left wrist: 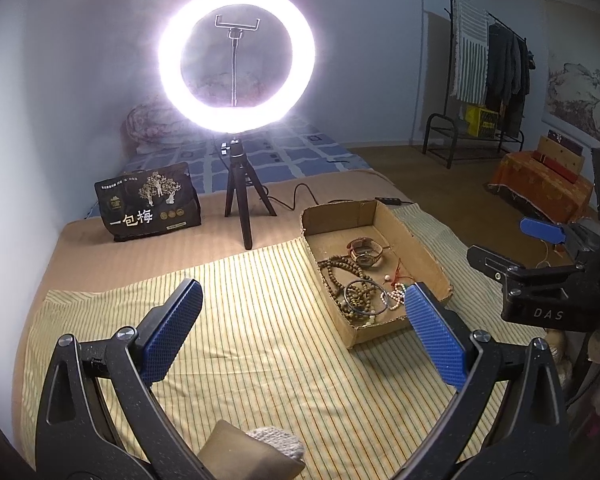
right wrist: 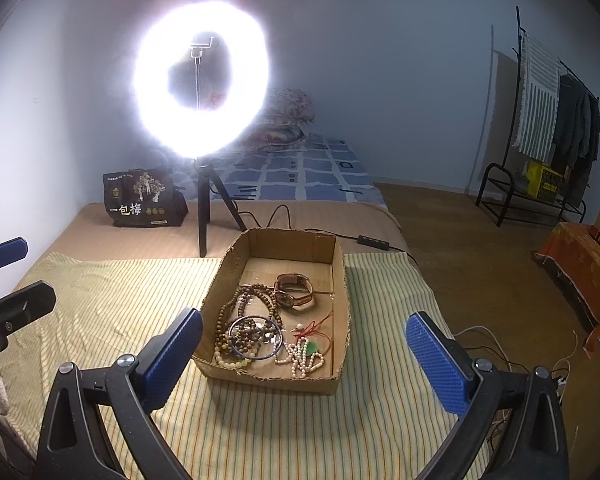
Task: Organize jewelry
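On a striped cloth (right wrist: 100, 300), straight ahead of our right gripper (right wrist: 304, 354), sits a cardboard tray (right wrist: 342, 280) holding the jewelry (right wrist: 256, 328). Both grippers gape empty; our left gripper (left wrist: 302, 322) has it off to the right, its long axis running away from us.

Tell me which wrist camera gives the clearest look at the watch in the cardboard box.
The right wrist view: the watch lies near the frame's centre, unobstructed, band and face distinct. In the left wrist view the watch appears smaller, off to the right, seen at a slant inside the cardboard box.
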`<state>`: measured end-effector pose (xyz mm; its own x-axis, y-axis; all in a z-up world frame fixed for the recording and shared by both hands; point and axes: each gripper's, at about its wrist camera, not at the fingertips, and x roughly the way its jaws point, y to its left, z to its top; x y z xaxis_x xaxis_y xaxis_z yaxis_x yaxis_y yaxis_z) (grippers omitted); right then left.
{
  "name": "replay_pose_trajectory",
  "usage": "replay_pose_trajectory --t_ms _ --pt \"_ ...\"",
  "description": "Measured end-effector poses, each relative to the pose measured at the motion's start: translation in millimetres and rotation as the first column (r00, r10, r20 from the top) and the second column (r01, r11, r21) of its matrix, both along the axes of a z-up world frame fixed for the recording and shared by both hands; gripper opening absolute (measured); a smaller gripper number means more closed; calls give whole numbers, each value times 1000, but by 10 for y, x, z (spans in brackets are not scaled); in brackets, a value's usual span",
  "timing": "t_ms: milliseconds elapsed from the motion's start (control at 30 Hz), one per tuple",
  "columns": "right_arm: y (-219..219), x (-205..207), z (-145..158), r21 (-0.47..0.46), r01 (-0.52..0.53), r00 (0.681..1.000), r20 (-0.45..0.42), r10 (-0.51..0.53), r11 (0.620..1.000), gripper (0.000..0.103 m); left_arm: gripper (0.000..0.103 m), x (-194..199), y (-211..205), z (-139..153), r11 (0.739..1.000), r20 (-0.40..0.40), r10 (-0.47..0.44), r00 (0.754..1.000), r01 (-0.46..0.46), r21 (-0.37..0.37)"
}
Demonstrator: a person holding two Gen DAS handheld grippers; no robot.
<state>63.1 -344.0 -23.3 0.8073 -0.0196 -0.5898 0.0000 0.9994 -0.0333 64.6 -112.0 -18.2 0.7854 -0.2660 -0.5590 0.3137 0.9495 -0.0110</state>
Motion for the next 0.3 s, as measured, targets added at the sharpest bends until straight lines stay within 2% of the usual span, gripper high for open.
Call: replay_pose_trajectory --t_ms 300 --pt "-48 22 -62 4 12 1000 -20 -12 1000 103 103 -13 2 28 1000 10 20 1000 -20 -1"
